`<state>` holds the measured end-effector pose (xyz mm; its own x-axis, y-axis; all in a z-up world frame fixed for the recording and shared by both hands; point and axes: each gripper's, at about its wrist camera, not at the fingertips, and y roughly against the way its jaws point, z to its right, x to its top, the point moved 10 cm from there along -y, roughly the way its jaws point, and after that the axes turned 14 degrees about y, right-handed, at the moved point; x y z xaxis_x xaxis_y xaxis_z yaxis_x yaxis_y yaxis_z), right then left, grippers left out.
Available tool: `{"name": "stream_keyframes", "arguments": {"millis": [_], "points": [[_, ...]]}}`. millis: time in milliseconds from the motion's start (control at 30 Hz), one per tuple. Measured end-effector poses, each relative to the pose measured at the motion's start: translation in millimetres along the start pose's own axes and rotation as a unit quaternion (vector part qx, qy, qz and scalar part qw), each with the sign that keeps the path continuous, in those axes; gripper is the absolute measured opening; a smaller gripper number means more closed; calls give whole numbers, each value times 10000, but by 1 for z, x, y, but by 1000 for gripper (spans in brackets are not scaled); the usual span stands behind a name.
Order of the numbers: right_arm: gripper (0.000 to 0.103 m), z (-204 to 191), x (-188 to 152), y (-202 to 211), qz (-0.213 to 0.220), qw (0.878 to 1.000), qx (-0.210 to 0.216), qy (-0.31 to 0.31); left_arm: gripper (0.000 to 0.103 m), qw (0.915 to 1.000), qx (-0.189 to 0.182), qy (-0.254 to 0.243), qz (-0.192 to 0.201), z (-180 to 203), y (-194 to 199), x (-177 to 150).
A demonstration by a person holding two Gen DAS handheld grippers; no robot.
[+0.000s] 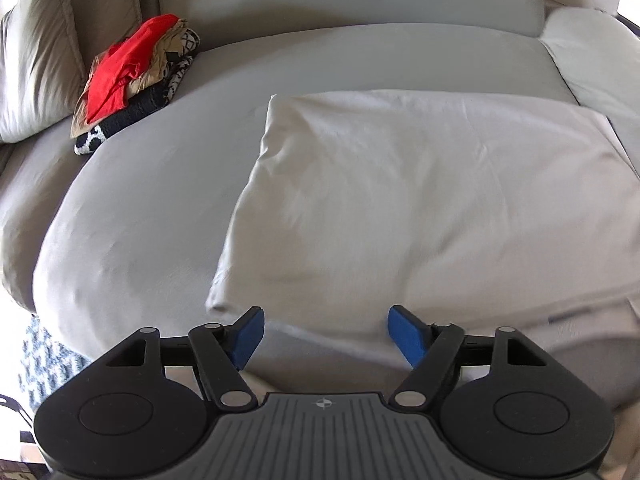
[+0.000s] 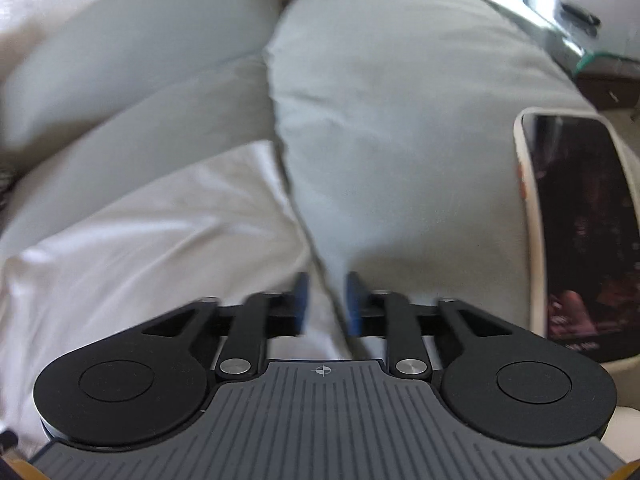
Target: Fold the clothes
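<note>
A white garment [image 1: 420, 192] lies folded flat on the grey sofa seat [image 1: 140, 208], filling the middle and right of the left wrist view. My left gripper [image 1: 326, 330] is open and empty, its blue fingers just above the garment's near edge. In the right wrist view the white garment [image 2: 160, 232] lies at the left beside a grey cushion [image 2: 400, 140]. My right gripper [image 2: 327, 304] is nearly closed with a narrow gap between its blue fingers; the view is blurred, and whether it pinches the cloth edge is unclear.
A pile of clothes [image 1: 132, 76], red, tan and black-and-white, sits at the back left of the sofa against a beige pillow [image 1: 36, 68]. A phone [image 2: 580, 232] in a pale case lies on the cushion at the right. A patterned rug [image 1: 44, 364] shows below left.
</note>
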<state>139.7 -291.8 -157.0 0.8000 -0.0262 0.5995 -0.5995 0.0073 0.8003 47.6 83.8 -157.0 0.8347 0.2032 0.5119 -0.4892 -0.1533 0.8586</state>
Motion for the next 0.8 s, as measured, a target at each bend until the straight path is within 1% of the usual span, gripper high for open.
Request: {"name": "stream_keyframes", "arguments": {"millis": [67, 167, 233, 300, 367, 400, 467, 500, 567, 633, 767, 800], "points": [[35, -3, -2, 18, 126, 9997, 167, 109, 67, 9998, -174, 3, 41, -3, 12, -3], [37, -23, -7, 27, 172, 9969, 754, 129, 67, 9988, -465, 42, 139, -6, 27, -6], [36, -41, -6, 26, 251, 9920, 1228, 143, 67, 9955, -811, 215, 436, 4, 29, 3], [36, -60, -5, 20, 309, 9908, 1294, 240, 65, 9916, -1040, 464, 618, 18, 21, 14], [34, -79, -2, 12, 460, 9897, 1303, 383, 64, 9909, -980, 467, 800, 34, 10, 21], [34, -85, -4, 5, 409, 9904, 1213, 515, 63, 9905, -938, 457, 893, 42, 4, 25], [35, -94, -10, -2, 267, 9903, 1063, 851, 64, 9913, -766, 157, 1062, 55, -6, 27], [35, -96, -16, -2, 182, 9891, 1012, 1055, 63, 9929, -545, -87, 1055, 59, -14, 24], [35, -97, -29, 2, 0, 9849, 962, 1437, 63, 9963, -41, -383, 772, 49, -27, 13], [35, -93, -44, 13, -188, 9834, 1070, 1452, 62, 9976, -23, -297, 624, 31, -23, 6], [35, -83, -72, 35, -563, 9793, 1292, 1456, 62, 9998, 66, -139, 112, 4, -20, -9], [37, -81, -74, 38, -571, 9798, 1396, 1313, 61, 9998, 165, -63, 1, -2, -21, -14]]}}
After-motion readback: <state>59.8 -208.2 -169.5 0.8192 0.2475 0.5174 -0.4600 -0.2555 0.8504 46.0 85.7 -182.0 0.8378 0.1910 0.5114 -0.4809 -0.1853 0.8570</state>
